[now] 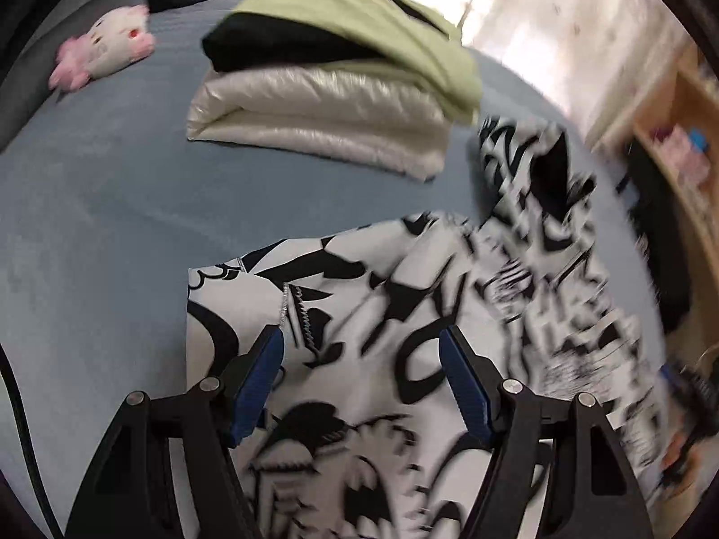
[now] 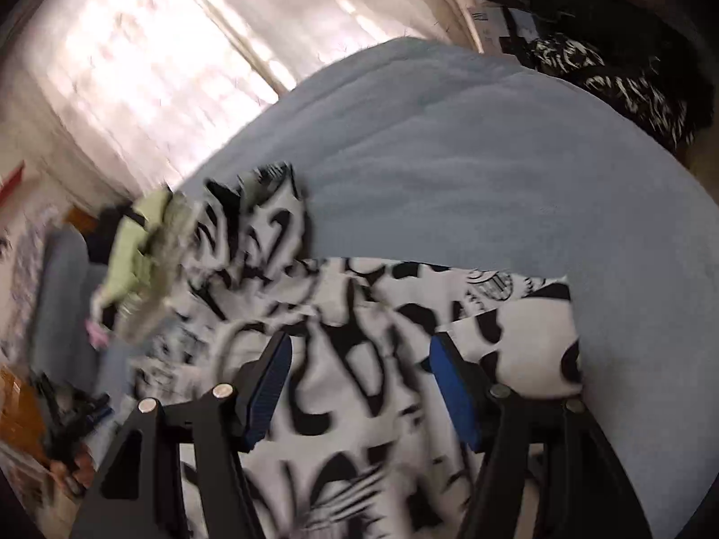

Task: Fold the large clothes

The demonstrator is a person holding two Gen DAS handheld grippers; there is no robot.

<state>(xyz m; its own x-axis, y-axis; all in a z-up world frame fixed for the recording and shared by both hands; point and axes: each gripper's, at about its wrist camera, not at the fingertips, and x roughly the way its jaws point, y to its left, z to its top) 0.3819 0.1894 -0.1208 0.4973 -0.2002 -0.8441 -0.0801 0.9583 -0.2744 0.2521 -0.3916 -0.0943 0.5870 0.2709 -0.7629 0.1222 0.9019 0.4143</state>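
Observation:
A large black-and-white patterned garment (image 1: 395, 314) with a zipper lies spread on the blue bed (image 1: 99, 206). My left gripper (image 1: 361, 339) is open, its blue-padded fingers (image 1: 260, 382) hovering just over the garment near its left edge and zipper. In the right wrist view the same garment (image 2: 359, 314) lies below my right gripper (image 2: 359, 346), which is open above the cloth near its right edge. Neither gripper holds cloth. The far part of the garment is bunched and blurred.
A folded stack (image 1: 332, 72) of cream padded, black and light green clothes sits further back on the bed. A pink and white plush toy (image 1: 105, 45) lies at the back left. Wooden shelves (image 1: 674, 134) stand right. A curtained window (image 2: 135, 67) and dark patterned bundle (image 2: 620, 76) lie beyond.

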